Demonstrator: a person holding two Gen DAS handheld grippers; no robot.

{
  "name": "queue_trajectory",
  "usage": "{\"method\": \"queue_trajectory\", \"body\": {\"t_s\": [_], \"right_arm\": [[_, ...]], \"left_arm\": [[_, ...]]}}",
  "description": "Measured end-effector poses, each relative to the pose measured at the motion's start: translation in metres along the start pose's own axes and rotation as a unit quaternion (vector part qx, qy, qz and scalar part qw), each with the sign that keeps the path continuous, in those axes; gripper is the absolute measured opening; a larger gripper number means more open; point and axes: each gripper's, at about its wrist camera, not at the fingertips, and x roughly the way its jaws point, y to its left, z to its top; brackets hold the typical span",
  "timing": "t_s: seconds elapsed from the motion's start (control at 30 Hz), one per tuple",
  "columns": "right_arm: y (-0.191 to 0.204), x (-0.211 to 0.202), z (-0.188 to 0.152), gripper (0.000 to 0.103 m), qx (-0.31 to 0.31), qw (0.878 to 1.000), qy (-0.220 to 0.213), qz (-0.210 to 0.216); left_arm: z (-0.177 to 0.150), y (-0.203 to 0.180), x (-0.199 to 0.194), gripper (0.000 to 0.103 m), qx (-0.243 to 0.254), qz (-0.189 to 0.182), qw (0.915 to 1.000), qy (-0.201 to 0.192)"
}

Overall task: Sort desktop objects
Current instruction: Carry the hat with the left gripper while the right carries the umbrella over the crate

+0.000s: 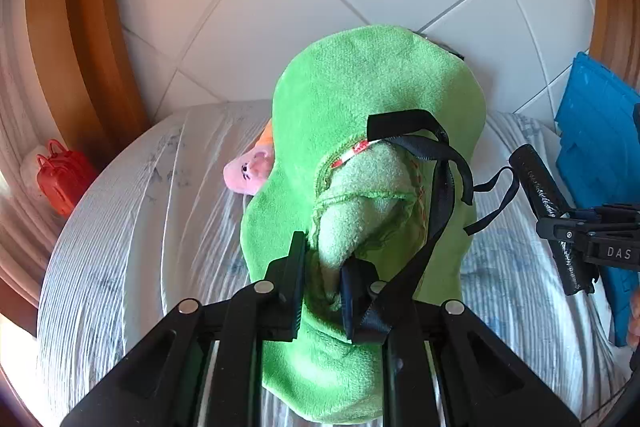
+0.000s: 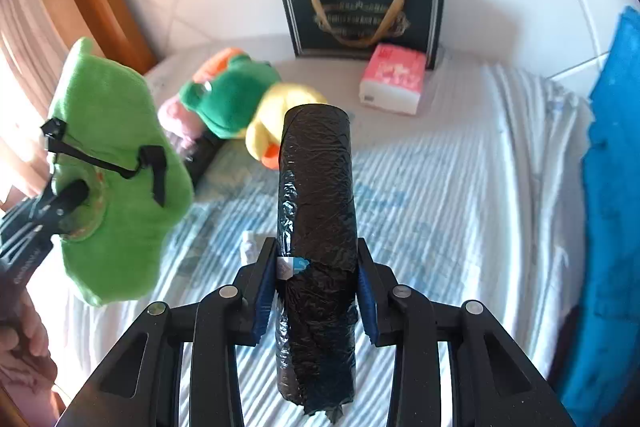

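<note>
Roll of black bags [image 2: 316,247] stands lengthwise between the right gripper [image 2: 316,291] jaws, clamped, above the striped cloth [image 2: 460,195]; left gripper [image 1: 320,291], pinched shut, holds the green plush mask [image 1: 360,99] aloft alongside.

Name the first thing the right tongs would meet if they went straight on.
Probably the striped cloth on the table, short of the yellow plush and tissue pack; depth is unclear. The right tongs grip a black roll.

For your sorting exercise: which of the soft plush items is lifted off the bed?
The flat green plush mask with black straps, clamped in the left gripper; the other plush toys lie on the bed.
</note>
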Motion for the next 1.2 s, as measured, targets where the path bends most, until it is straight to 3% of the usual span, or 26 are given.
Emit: {"method": "queue_trajectory", "body": {"t_s": [0.27, 0.6, 0.93, 1.2], "right_arm": [[0.005, -0.102, -0.028, 0.035, 0.001, 0.994, -0.102, -0.03], [-0.031, -0.216, -0.059, 0.035, 0.01, 0.975, -0.208, -0.073], [-0.117, -0.313, -0.095, 0.035, 0.056, 0.946, -0.286, -0.146], [-0.204, -0.364, -0.129, 0.035, 0.101, 0.919, -0.304, -0.23]], "left_arm": [[0.011, -0.047, -0.062, 0.015, 0.027, -0.029, 0.9978, -0.052], [0.028, -0.133, -0.119, 0.015, 0.061, -0.088, 0.9875, -0.115], [0.056, -0.256, -0.176, 0.015, 0.089, -0.166, 0.967, -0.171], [0.063, -0.367, -0.219, 0.015, 0.121, -0.244, 0.9446, -0.184]]}}
